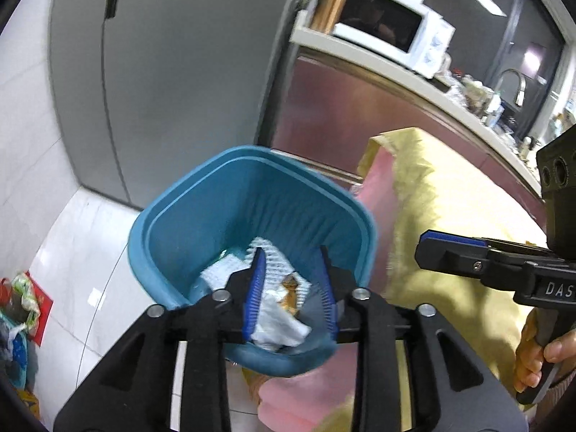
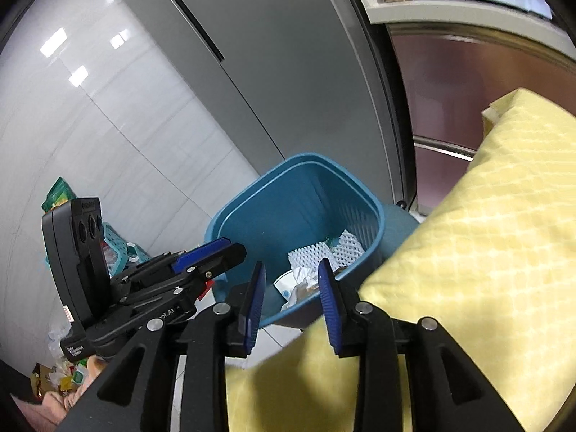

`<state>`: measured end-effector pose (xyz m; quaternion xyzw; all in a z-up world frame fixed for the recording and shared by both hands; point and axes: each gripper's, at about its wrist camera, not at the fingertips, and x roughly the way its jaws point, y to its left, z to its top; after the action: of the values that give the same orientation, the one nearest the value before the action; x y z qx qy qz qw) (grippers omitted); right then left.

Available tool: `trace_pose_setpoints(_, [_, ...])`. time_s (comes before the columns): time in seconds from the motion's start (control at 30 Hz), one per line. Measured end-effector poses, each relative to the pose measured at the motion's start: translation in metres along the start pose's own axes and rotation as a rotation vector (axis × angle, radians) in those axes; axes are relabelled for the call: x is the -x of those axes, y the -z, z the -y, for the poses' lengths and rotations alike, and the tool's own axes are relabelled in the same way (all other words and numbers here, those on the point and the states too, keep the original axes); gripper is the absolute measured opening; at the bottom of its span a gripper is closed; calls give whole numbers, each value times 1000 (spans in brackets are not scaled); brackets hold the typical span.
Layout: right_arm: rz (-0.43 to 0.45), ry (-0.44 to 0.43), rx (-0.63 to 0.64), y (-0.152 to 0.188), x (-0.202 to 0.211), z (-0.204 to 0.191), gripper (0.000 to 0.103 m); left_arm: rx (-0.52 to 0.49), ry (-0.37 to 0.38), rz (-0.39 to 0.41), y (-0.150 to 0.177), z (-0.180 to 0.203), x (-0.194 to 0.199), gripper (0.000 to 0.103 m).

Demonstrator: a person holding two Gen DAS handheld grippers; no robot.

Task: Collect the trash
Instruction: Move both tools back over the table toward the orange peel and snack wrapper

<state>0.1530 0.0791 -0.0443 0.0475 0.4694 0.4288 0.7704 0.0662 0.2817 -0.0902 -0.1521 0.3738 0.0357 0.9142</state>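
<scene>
A blue plastic trash bin (image 1: 216, 194) stands on the floor beside the table; it also shows in the right wrist view (image 2: 306, 194). Inside lie white foam netting (image 1: 273, 255), crumpled white paper (image 1: 277, 320) and a brown scrap (image 1: 289, 288); the netting (image 2: 309, 253) and paper (image 2: 298, 280) show in the right view too. My left gripper (image 1: 292, 288) is open and empty, right above the bin's mouth. My right gripper (image 2: 291, 298) is open and empty, over the bin's near rim; it shows in the left view (image 1: 450, 248). The left gripper appears at the left of the right view (image 2: 208, 252).
A yellow quilted cloth (image 2: 468, 252) over a pink layer (image 1: 378, 187) covers the table edge right of the bin. A grey fridge (image 1: 172, 72) stands behind. A counter holds a microwave (image 1: 388, 25) and sink tap (image 1: 511, 82). Bags and a teal basket (image 2: 118, 248) sit on the floor at left.
</scene>
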Motion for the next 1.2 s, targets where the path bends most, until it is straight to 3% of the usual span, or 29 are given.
trace_pose_setpoints(0.1, [38, 3, 19, 7, 22, 2, 34, -42, 45, 25, 0, 18, 12, 41])
trace_pose_setpoints(0.37, [154, 54, 11, 36, 92, 24, 37, -196, 215, 51, 7, 92, 32, 50])
trace_pose_setpoints(0.87, [347, 265, -193, 112, 208, 103, 38, -393, 434, -44, 44, 242, 18, 50])
trace_pose_setpoints(1.2, [452, 380, -306, 156, 274, 144, 39, -466, 511, -133, 57, 316, -6, 50])
